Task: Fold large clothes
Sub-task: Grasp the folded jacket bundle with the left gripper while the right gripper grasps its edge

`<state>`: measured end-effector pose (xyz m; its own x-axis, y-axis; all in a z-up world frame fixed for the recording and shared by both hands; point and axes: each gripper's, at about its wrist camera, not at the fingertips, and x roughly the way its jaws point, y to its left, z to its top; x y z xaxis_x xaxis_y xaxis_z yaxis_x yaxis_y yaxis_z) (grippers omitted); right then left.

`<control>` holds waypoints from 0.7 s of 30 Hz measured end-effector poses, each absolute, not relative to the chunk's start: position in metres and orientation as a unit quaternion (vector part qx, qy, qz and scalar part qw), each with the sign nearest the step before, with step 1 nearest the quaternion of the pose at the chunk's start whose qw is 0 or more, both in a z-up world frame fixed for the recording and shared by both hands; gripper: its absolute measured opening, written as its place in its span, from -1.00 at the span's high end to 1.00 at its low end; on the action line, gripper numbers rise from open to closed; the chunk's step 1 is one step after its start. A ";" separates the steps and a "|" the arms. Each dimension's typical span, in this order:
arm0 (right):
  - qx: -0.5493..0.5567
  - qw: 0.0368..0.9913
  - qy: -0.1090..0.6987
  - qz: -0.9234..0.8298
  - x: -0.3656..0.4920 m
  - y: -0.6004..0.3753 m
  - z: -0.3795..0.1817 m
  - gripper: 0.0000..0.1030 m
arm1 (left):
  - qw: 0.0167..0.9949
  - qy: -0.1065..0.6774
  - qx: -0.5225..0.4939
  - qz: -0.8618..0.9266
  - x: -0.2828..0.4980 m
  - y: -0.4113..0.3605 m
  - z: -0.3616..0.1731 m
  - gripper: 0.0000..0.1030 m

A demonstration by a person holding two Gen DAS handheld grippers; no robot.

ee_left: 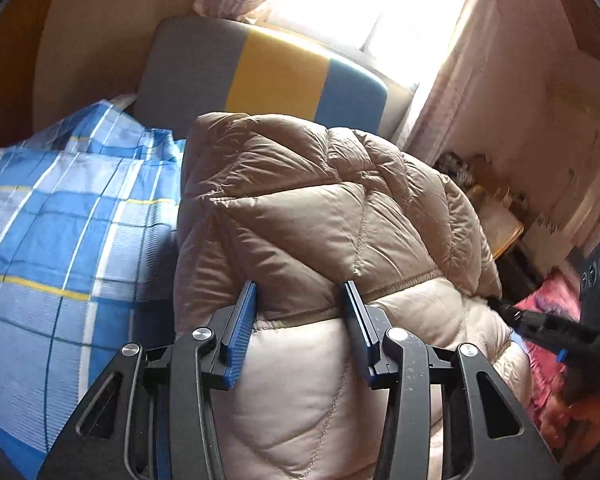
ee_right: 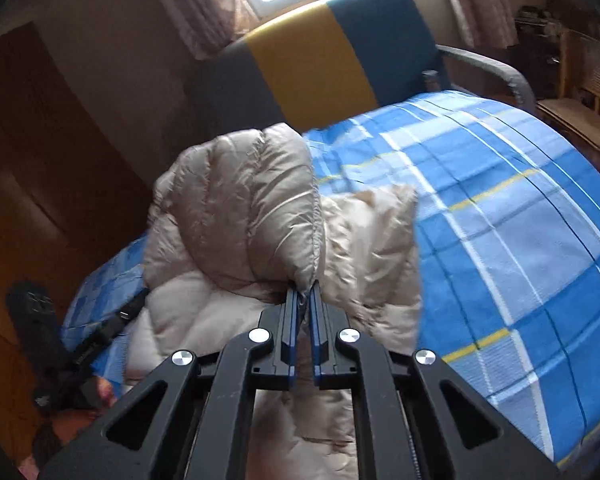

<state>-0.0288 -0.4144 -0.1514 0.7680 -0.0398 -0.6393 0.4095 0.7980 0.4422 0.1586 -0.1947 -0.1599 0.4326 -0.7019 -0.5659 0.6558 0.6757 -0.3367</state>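
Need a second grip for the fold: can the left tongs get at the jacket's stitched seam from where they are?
Probably yes. The left tongs stand open astride the beige puffer jacket, its seam right between the pads, nothing in front. The right tongs grip another edge.

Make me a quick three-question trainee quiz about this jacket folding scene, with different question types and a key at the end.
1. True or false: the right tool is clamped on a fold of the jacket.
2. Multiple choice: the left tool's jaws are A) shut on thin fabric, B) spread wide with jacket bulk between them, C) out of view.
3. Fill in: the jacket lies on a blue ____ sheet.

Key: 1 true; 2 B; 3 checked.
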 end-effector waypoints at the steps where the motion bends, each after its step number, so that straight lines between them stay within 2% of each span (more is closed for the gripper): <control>1: 0.300 0.887 0.324 -0.137 -0.029 -0.419 -0.161 0.91 | 0.848 0.349 -0.017 -0.398 0.157 -0.203 -0.160 0.15; 6: 0.301 0.877 0.330 -0.176 -0.026 -0.427 -0.207 0.95 | 0.862 0.332 0.067 -0.376 0.141 -0.246 -0.176 0.12; 11: 0.296 0.874 0.345 -0.172 -0.031 -0.423 -0.187 0.86 | 0.855 0.356 0.059 -0.373 0.149 -0.244 -0.171 0.12; 12: 0.299 0.875 0.336 -0.177 -0.036 -0.425 -0.176 0.69 | 0.852 0.363 0.054 -0.373 0.154 -0.243 -0.169 0.12; 13: 0.293 0.884 0.315 -0.185 -0.042 -0.425 -0.160 0.40 | 0.849 0.369 0.048 -0.374 0.161 -0.243 -0.167 0.12; 14: 0.281 0.892 0.298 -0.193 -0.046 -0.424 -0.145 0.34 | 0.848 0.372 0.044 -0.375 0.165 -0.245 -0.165 0.12; 17: 0.237 0.911 0.279 -0.189 -0.030 -0.419 -0.105 0.37 | 0.844 0.380 0.041 -0.376 0.173 -0.252 -0.163 0.12; 19: 0.214 0.918 0.282 -0.178 -0.008 -0.414 -0.091 0.55 | 0.845 0.381 0.045 -0.374 0.172 -0.258 -0.163 0.12; 21: 0.186 0.921 0.295 -0.175 0.017 -0.411 -0.087 0.60 | 0.847 0.378 0.058 -0.369 0.168 -0.263 -0.164 0.12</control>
<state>0.0169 -0.4109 -0.0867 0.7643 -0.2123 -0.6089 0.4323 0.8693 0.2396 0.1683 -0.2629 -0.1639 0.4412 -0.5821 -0.6830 0.6695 0.7203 -0.1814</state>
